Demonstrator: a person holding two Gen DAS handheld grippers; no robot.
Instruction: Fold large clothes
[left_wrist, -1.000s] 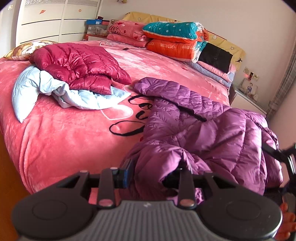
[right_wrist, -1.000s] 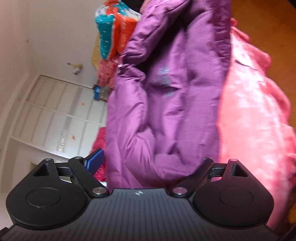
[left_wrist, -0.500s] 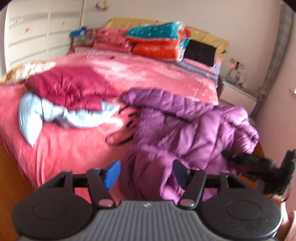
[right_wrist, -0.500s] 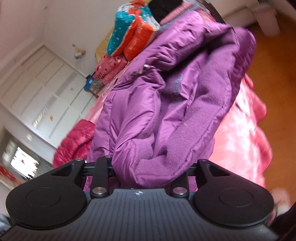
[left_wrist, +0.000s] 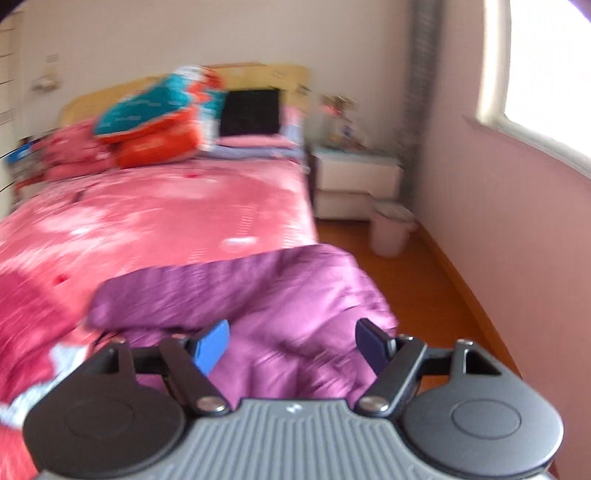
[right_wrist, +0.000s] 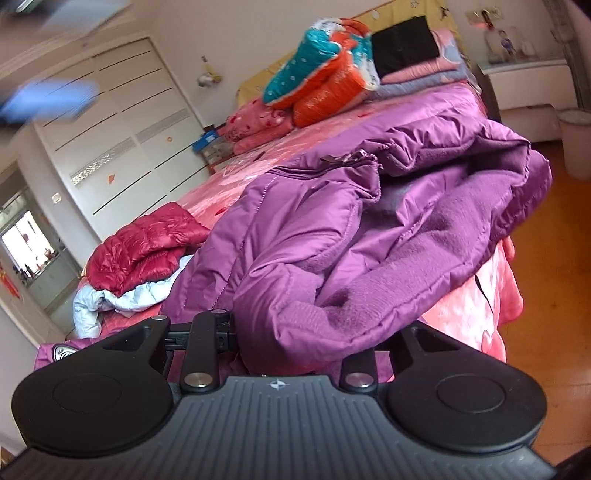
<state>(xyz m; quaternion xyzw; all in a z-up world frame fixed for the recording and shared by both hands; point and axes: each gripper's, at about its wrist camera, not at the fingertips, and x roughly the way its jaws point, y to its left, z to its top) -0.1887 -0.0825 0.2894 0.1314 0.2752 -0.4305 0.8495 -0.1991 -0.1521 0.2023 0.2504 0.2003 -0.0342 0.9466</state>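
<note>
A purple padded jacket (right_wrist: 332, 221) lies crumpled on the near right corner of the pink bed (right_wrist: 480, 302), its fleece lining turned up. My right gripper (right_wrist: 306, 339) is shut on the jacket's thick lined edge, and the cloth covers its fingertips. In the blurred left wrist view, my left gripper (left_wrist: 291, 339) hovers above the purple jacket (left_wrist: 258, 295). Its jaws are opening, with nothing pressed between the blue pads.
A dark red jacket (right_wrist: 144, 251) and a light blue garment (right_wrist: 122, 299) are heaped on the bed's left side. Folded quilts (right_wrist: 325, 81) are stacked at the headboard. A nightstand (left_wrist: 354, 177) and a bin (left_wrist: 389, 230) stand on the wooden floor (right_wrist: 554, 258) to the right.
My left gripper let go of the jacket's fold, opened, rose and swung right. My right gripper closed on the jacket's lined edge and rolled upright.
</note>
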